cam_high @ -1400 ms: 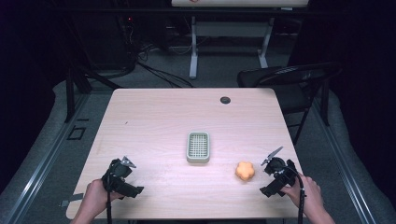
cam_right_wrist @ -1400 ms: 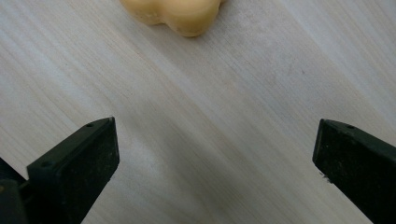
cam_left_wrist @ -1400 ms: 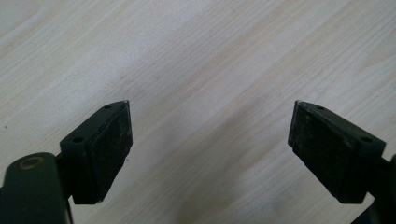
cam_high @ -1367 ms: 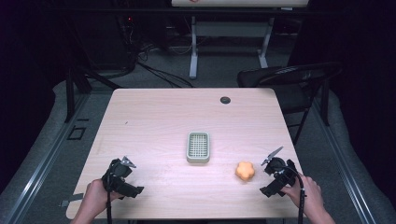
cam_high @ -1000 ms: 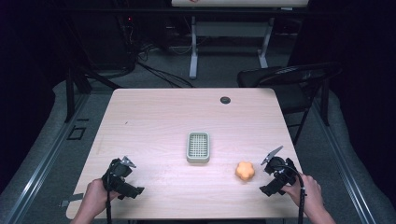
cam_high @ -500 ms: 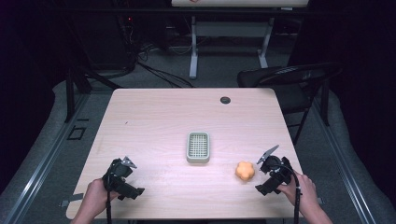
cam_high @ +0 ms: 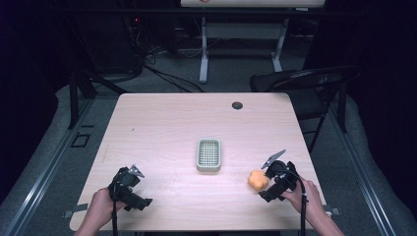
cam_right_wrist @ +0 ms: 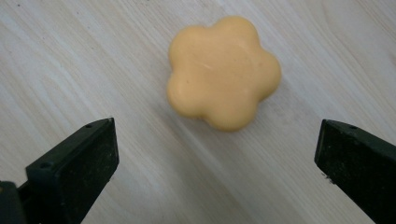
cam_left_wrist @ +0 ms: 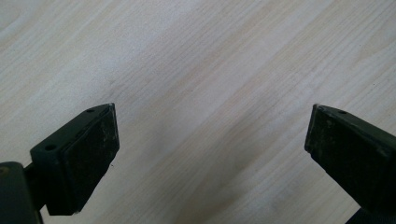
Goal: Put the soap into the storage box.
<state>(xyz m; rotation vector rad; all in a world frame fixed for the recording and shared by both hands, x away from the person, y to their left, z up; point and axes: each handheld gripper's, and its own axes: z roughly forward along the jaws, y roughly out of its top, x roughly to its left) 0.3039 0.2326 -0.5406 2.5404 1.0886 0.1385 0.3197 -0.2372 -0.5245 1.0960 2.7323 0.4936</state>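
Note:
An orange flower-shaped soap (cam_high: 257, 180) lies flat on the pale wood table (cam_high: 162, 128) at the front right. My right gripper (cam_high: 268, 188) sits just right of it, jaws spread wide. In the right gripper view the soap (cam_right_wrist: 223, 72) lies a little beyond the fingertips, with my right gripper (cam_right_wrist: 215, 135) open. Its jaws have just been opening further, and only bare wood lies between them. A grey slotted soap dish (cam_high: 208, 154) rests at the table's middle. My left gripper (cam_high: 135, 194) rests at the front left, and in its own view the left gripper (cam_left_wrist: 210, 121) is open over bare wood.
A small black grommet (cam_high: 237, 105) is set in the table's far side. A dark folding chair (cam_high: 305, 83) stands off the far right corner. Cables and white stand legs (cam_high: 204, 54) are on the floor behind the table.
My right gripper has slid left across the table, closing up to the orange soap. The left gripper, the soap and the dish have stayed where they were.

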